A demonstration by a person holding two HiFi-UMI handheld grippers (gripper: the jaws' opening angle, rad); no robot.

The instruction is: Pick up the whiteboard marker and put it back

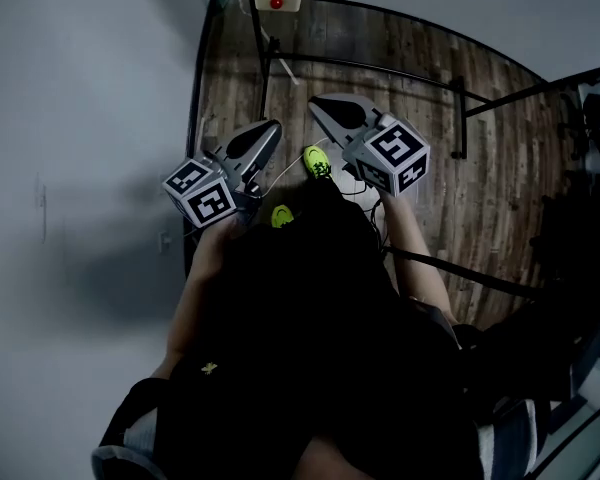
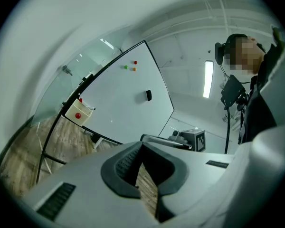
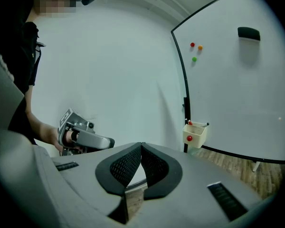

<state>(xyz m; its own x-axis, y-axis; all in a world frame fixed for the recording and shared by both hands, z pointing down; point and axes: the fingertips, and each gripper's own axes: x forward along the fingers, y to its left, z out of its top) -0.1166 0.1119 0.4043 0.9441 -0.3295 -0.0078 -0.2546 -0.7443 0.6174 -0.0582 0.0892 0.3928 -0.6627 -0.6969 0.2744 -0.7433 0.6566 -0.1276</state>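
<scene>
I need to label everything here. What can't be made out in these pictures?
- Tray contents: too small in both gripper views; cut off by the head view's top edge.
- Whiteboard: right side cut off by the right gripper view's edge.
- Floor: head view, person covers part.

A large white whiteboard (image 2: 128, 103) with a thin black frame stands ahead of the left gripper (image 2: 141, 147), up and to its left. A small black eraser (image 2: 148, 95) clings near the board's middle, and red (image 2: 135, 62), green (image 2: 126, 67) and orange (image 2: 134, 69) round magnets sit higher up. A dark wood-plank floor (image 1: 480, 148) lies below that gripper, and a long bright ceiling light (image 2: 208, 79) shows above and to its right.
</scene>
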